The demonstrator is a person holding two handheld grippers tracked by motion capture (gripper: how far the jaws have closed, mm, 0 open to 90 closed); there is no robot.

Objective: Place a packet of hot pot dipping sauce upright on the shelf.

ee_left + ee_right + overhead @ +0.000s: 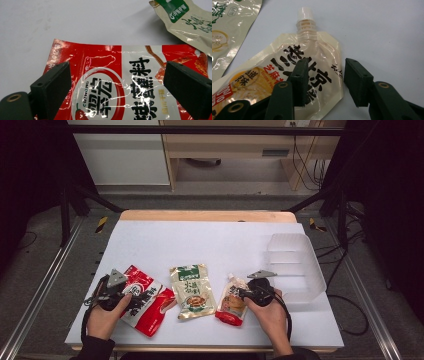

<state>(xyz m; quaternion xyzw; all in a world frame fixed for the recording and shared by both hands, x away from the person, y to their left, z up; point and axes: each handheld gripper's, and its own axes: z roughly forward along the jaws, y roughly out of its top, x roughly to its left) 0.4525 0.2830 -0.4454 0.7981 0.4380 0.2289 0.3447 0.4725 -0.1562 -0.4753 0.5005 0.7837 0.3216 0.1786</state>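
Right gripper (324,82) fingers spread, straddling spout pouch (287,75) edge without pinching; left gripper (117,92) fingers spread wide above red sachet (120,82) on desk (210,240)

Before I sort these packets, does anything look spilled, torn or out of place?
Nothing stands out. The red foil sauce packet, the beige packet with the green header and the capped cream spout pouch lie flat, sealed and dry on the white table, beside the clear plastic bin.

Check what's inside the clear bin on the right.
The clear bin looks empty: only its ribbed floor and the white table show through. The right claw and hand cover its near left corner.
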